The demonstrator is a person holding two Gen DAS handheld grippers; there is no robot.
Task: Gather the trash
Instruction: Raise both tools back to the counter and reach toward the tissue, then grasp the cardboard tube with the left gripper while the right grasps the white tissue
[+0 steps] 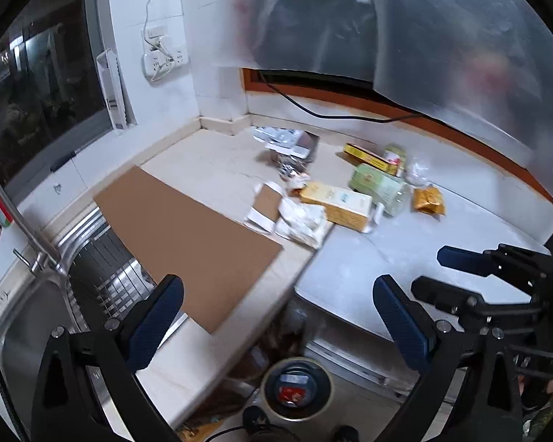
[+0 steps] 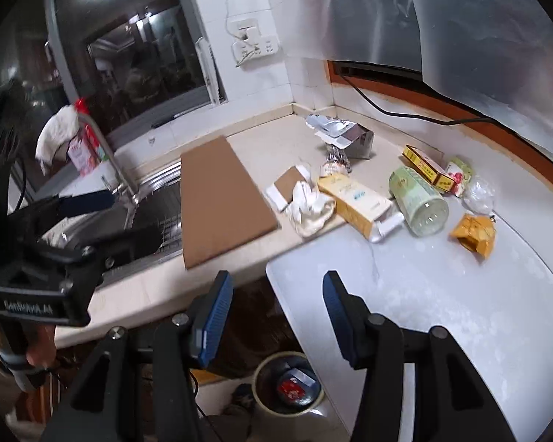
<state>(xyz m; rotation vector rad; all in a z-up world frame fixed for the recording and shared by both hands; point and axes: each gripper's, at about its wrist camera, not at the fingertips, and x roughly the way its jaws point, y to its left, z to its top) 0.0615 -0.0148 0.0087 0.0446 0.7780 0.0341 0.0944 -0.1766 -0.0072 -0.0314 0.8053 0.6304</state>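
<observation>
Trash lies scattered on the counter: a yellow carton (image 1: 335,204) (image 2: 354,200), a crumpled white wrapper (image 1: 302,221) (image 2: 311,208), a green-labelled jar on its side (image 1: 381,186) (image 2: 418,199), an orange packet (image 1: 429,200) (image 2: 473,235), a yellow-red box (image 1: 372,156) (image 2: 427,167) and a silver bag (image 1: 295,143) (image 2: 346,134). A bin (image 1: 296,386) (image 2: 289,385) with red trash inside stands on the floor below. My left gripper (image 1: 278,291) is wide open and empty, high over the counter edge. My right gripper (image 2: 278,287) is open and empty, also above the edge.
A brown cardboard sheet (image 1: 188,239) (image 2: 219,199) lies beside the steel sink (image 1: 37,316) (image 2: 155,217) and tap. A black cable (image 1: 313,110) runs along the back wall. Translucent plastic sheeting (image 1: 442,37) hangs at the top right. A hand (image 2: 29,342) holds the left gripper's handle.
</observation>
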